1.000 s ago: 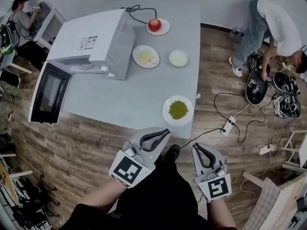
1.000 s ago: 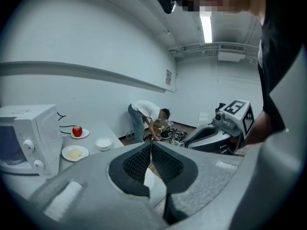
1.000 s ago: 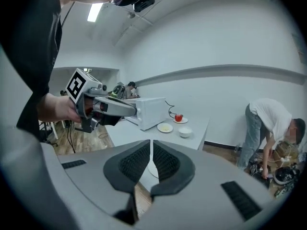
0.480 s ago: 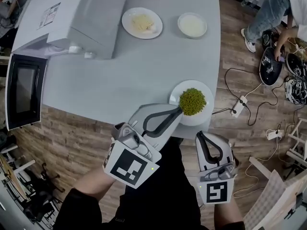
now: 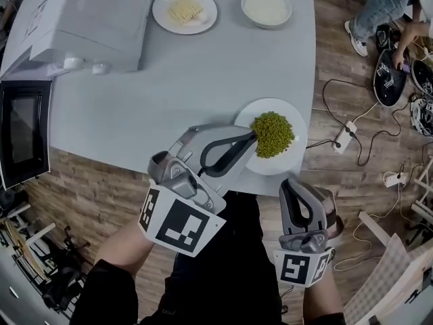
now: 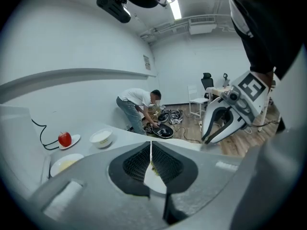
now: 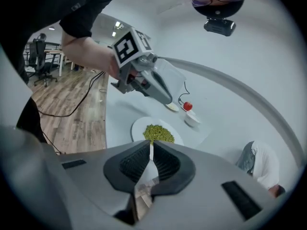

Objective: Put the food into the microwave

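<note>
A: Where did the food sit?
B: The green peas [image 5: 272, 134] lay heaped on a white plate [image 5: 295, 156] at the near edge of the grey table [image 5: 203, 73], well apart from the microwave [image 5: 88, 12].
A: And the microwave?
B: It stood at the table's far left, its door [image 5: 24, 131] swung open past the left edge. The head view did not show its inside.
A: What about the left gripper?
B: The left gripper [image 5: 252, 137] reached over the plate's near left rim, its tip at the edge of the pea heap. I could not tell whether it touched them. Its jaws were pressed together with nothing between them, as its own view showed.
A: And the right one?
B: The right gripper [image 5: 288, 184] hung off the table, just beside the near edge below the plate, pointing toward it. Its jaws were pressed together too and held nothing. The peas showed beyond them in its own view.
A: Anything else?
B: A plate of pale food [image 5: 184, 10] and a white bowl [image 5: 266, 7] stood side by side past the peas, right of the microwave. An apple [image 6: 64, 139] sat on a small dish [image 6: 73, 141] further back. A person [image 5: 382, 5] bent over dark gear [image 5: 390, 80] on the wooden floor [image 5: 352, 202] to the right, near a power strip [image 5: 345, 128]
</note>
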Action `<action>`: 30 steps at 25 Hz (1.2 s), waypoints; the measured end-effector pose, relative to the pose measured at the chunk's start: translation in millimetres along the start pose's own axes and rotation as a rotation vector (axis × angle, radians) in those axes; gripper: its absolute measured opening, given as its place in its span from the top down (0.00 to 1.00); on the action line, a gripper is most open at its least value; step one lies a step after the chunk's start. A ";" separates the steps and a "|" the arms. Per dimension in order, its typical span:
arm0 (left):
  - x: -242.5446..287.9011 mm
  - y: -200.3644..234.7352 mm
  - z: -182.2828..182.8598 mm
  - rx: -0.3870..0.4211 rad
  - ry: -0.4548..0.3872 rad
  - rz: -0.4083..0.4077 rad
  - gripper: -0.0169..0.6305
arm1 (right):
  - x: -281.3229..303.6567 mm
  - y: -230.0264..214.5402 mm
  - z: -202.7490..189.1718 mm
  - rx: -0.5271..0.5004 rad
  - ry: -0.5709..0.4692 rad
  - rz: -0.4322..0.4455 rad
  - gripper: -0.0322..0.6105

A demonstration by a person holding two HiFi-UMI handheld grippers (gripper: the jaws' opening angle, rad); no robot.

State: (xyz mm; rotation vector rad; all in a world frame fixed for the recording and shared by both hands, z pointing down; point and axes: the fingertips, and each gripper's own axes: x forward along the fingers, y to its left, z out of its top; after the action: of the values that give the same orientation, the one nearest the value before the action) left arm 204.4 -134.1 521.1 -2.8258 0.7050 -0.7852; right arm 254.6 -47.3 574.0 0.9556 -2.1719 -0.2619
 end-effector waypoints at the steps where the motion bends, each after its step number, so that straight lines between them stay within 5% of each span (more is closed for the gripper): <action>1: 6.8 2.0 -4.2 0.017 0.024 -0.020 0.95 | 2.0 1.1 -5.1 -0.015 0.010 -0.001 0.92; 9: 35.7 12.0 -25.6 0.144 0.168 -0.087 0.95 | 10.5 17.8 -18.9 -0.189 0.068 -0.019 0.79; 13: 51.6 34.1 -27.6 0.076 0.156 -0.057 0.93 | 17.6 15.0 -20.1 -0.291 0.070 -0.041 0.78; 17: 65.0 51.6 -41.9 0.033 0.200 -0.063 0.79 | 26.6 12.7 -14.9 -0.356 0.061 -0.053 0.78; 30: 84.7 46.2 -57.7 -0.047 0.263 -0.211 0.79 | 37.4 8.8 -9.2 -0.491 0.079 -0.078 0.78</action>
State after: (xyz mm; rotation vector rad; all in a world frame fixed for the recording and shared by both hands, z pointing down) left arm 220.1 -214.4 598.2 -2.9034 0.4637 -1.2064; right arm 239.2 -66.6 604.9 0.7516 -1.8713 -0.7430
